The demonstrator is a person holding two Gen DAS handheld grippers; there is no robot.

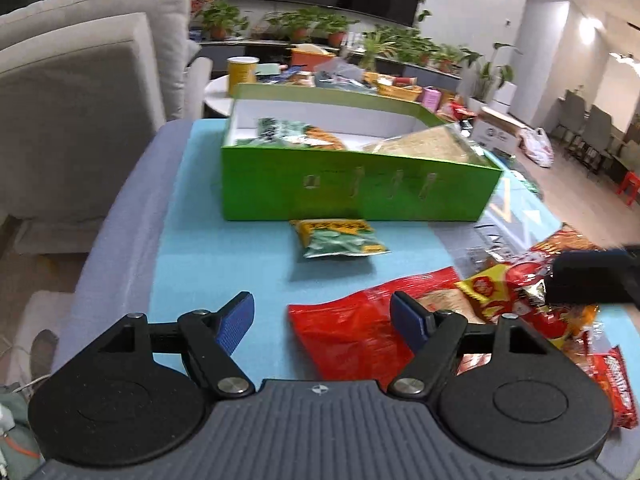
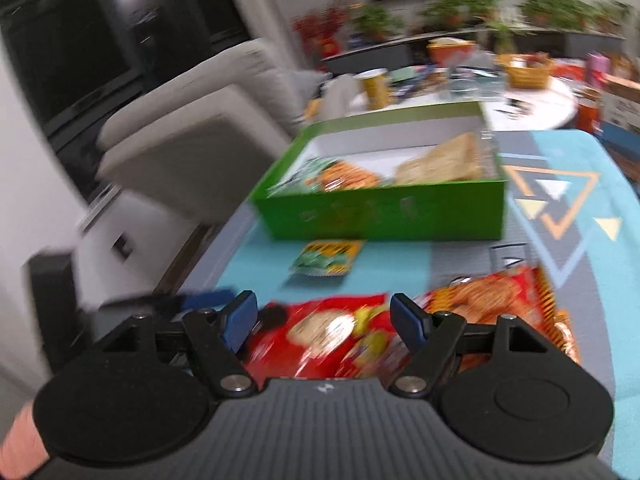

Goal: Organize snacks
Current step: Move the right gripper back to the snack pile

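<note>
A green box [image 1: 360,188] sits on the desk [image 1: 224,248], which has a blue cloth on it. The box is open on top. Inside it lie a green and orange snack bag [image 1: 296,136] on the left and a see-through bag of pale snacks [image 1: 424,142] on the right.

Just in front of the box lies a small green and yellow bag [image 1: 340,238], flat on the cloth. It is close to the box wall, but I cannot tell if they touch.

Nearer to the cameras is a pile of snacks. A big red bag [image 1: 360,332] lies there, with a yellow and red bag [image 1: 484,288] and more red packs beside it. An orange and red bag [image 2: 492,296] lies on the right side of the pile.

The left claw [image 1: 322,320] hangs over the cloth with its blue pads wide apart. Nothing is between them. The edge of the big red bag lies under its right pad.

The right claw [image 2: 322,318] is also wide apart and holds nothing. It hangs over the red pile. This picture is blurry.

A pale sofa [image 1: 80,80] stands to the left of the desk.
</note>
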